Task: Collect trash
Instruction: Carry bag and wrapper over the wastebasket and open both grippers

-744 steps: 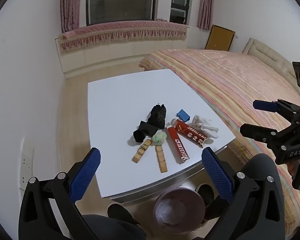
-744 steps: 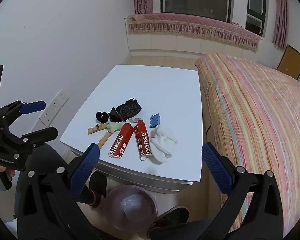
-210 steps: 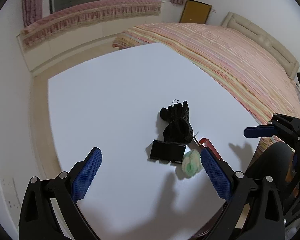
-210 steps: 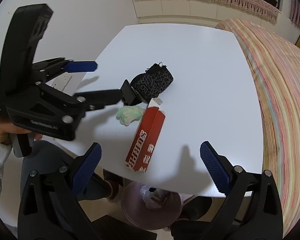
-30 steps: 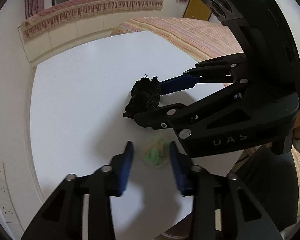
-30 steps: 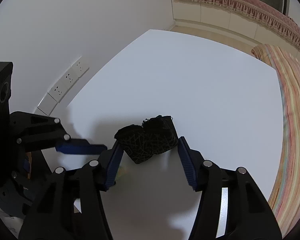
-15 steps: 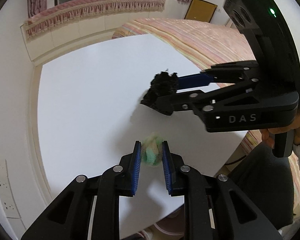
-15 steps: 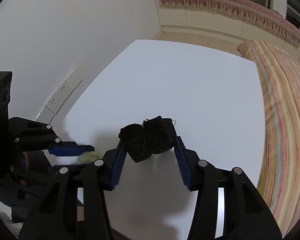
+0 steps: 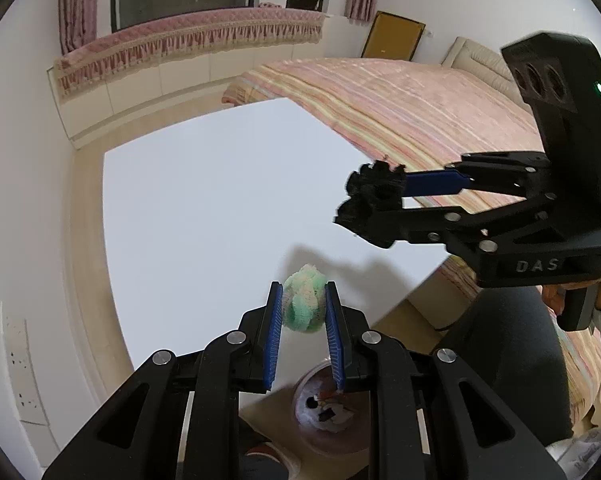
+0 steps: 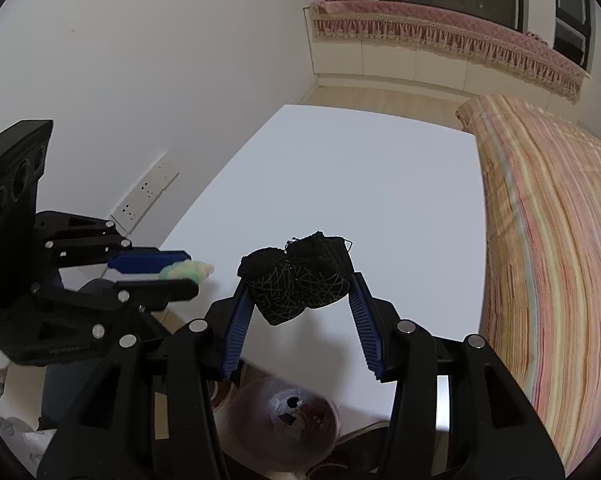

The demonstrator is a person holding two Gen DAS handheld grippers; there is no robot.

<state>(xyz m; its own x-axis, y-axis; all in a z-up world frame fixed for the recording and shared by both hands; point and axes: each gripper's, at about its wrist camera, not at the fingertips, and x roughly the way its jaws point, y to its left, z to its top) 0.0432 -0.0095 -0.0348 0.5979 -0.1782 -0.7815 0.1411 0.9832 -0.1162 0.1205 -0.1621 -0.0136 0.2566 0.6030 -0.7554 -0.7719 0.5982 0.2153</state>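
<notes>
My left gripper (image 9: 302, 300) is shut on a green and cream wad (image 9: 304, 304) and holds it above the near edge of the white table (image 9: 204, 208). It also shows in the right wrist view (image 10: 186, 270). My right gripper (image 10: 298, 284) is shut on a black netted bundle (image 10: 300, 280) lifted above the table (image 10: 360, 184); the bundle also shows in the left wrist view (image 9: 374, 192). A pink trash bin (image 9: 332, 416) holding scraps stands on the floor below the table's near edge, and shows in the right wrist view (image 10: 288, 420).
A striped bed (image 9: 400, 108) runs along the table's right side. A wall with sockets (image 10: 146, 194) is on the left. The person's legs (image 9: 500, 360) are by the bin. A window seat with a fringed cushion (image 9: 188, 40) is at the far end.
Both grippers have lifted their items off the table and drawn back toward the near edge, above the bin. The table top now shows nothing on it.
</notes>
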